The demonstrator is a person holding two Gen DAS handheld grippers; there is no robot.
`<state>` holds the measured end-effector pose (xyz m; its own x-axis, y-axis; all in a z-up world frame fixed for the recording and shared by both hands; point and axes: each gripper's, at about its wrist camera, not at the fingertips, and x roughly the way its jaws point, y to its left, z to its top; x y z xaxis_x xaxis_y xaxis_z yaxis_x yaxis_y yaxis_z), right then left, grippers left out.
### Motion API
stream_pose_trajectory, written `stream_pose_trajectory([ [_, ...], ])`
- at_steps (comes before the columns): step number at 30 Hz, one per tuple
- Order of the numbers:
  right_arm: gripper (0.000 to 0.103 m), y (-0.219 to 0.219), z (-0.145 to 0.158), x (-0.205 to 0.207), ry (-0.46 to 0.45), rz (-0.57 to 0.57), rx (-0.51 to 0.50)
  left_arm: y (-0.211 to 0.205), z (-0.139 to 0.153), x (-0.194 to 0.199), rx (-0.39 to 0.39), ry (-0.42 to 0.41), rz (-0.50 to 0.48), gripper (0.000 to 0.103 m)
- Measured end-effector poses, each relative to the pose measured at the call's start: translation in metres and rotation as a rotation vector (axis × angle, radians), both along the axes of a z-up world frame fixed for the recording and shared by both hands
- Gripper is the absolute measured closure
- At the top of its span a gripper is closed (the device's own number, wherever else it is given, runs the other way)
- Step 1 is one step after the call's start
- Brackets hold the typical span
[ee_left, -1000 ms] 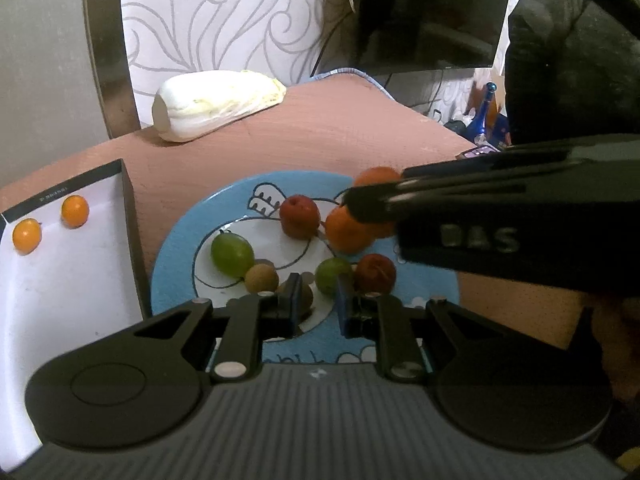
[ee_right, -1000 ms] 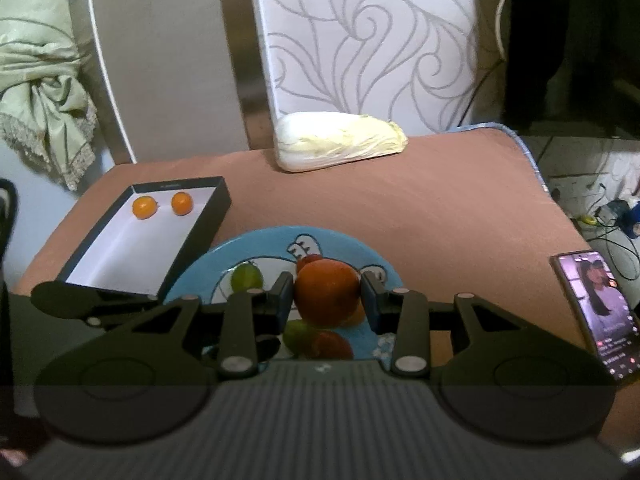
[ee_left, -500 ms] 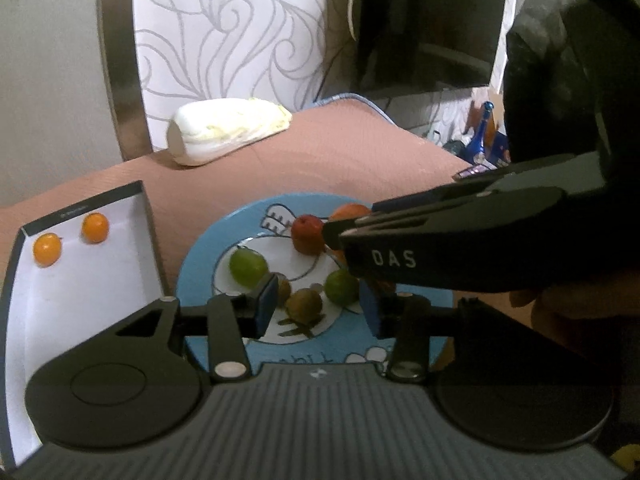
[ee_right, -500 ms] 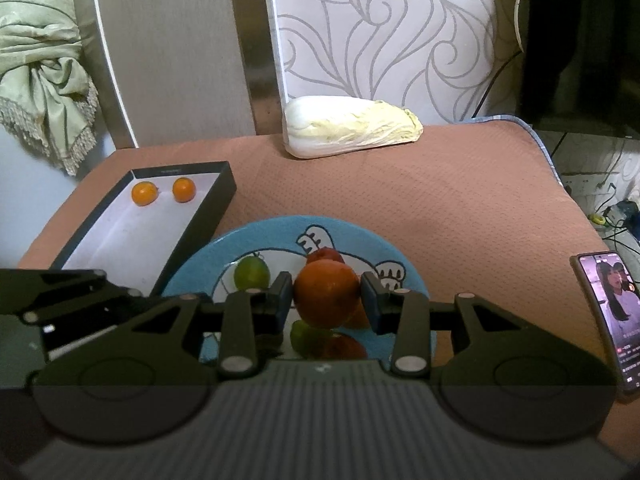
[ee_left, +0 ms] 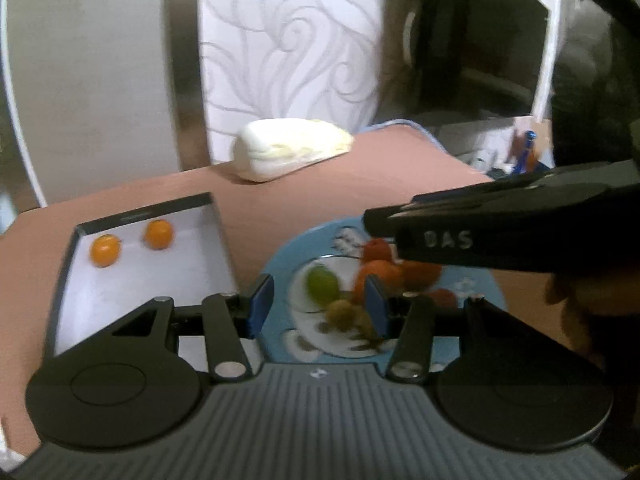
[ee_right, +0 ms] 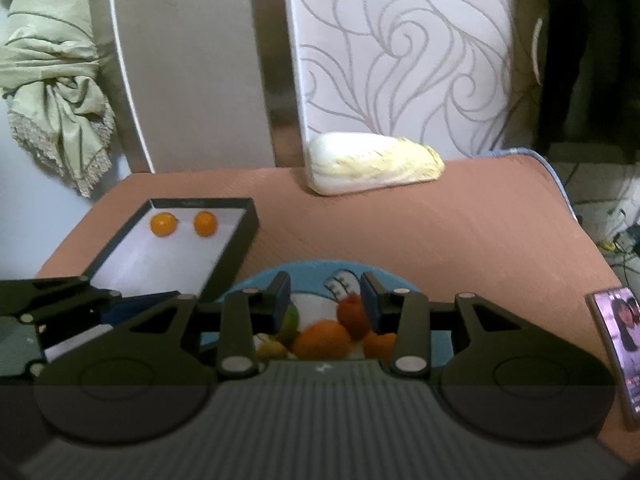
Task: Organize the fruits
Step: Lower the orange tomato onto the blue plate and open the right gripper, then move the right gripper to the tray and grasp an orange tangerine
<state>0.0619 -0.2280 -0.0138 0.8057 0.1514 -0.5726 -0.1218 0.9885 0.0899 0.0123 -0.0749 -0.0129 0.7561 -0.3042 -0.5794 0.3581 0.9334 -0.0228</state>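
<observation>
Right gripper [ee_right: 326, 300] no longer grips the orange [ee_right: 320, 340]: the fruit now lies on the blue plate [ee_right: 312, 268], lower centre, and the pads stand apart and empty. Left gripper [ee_left: 316, 304] jaws are opening, with nothing between them. Black tray [ee_right: 232, 256], upper left, holds only two small oranges [ee_right: 163, 225]. Judgement: transfer not achieved.

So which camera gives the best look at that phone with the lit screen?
The right wrist view: the phone with the lit screen lies at the table's right edge, cropped by the frame but with its screen in sight. The left wrist view does not show it; the dark right gripper fills that side.
</observation>
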Motion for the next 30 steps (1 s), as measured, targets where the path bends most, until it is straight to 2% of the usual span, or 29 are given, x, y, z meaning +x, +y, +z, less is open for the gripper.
stream_pose_trajectory([
  [5, 0.062, 0.022, 0.005, 0.019, -0.003, 0.057, 0.014, 0.024, -0.002, 0.008, 0.014, 0.012, 0.082, 0.047],
  [10, 0.062, 0.058, 0.009, 0.048, -0.008, 0.161, 0.027, 0.052, -0.004, 0.011, 0.028, 0.014, 0.164, 0.047],
  [15, 0.063, 0.094, 0.002, 0.079, 0.012, 0.237, 0.039, 0.08, -0.006, 0.013, 0.043, 0.02, 0.239, 0.047],
  [18, 0.063, 0.109, -0.007, 0.098, 0.044, 0.249, 0.037, 0.093, -0.004, 0.012, 0.05, 0.019, 0.272, 0.047],
  [22, 0.063, 0.126, -0.024, 0.125, 0.091, 0.237, 0.007, 0.106, -0.003, 0.012, 0.058, 0.005, 0.294, 0.04],
  [26, 0.063, 0.138, -0.039, 0.146, 0.125, 0.216, -0.046, 0.11, -0.002, 0.011, 0.077, -0.015, 0.29, 0.04],
  [30, 0.063, 0.144, -0.049, 0.161, 0.163, 0.217, -0.047, 0.113, -0.003, 0.014, 0.086, -0.023, 0.289, 0.04],
])
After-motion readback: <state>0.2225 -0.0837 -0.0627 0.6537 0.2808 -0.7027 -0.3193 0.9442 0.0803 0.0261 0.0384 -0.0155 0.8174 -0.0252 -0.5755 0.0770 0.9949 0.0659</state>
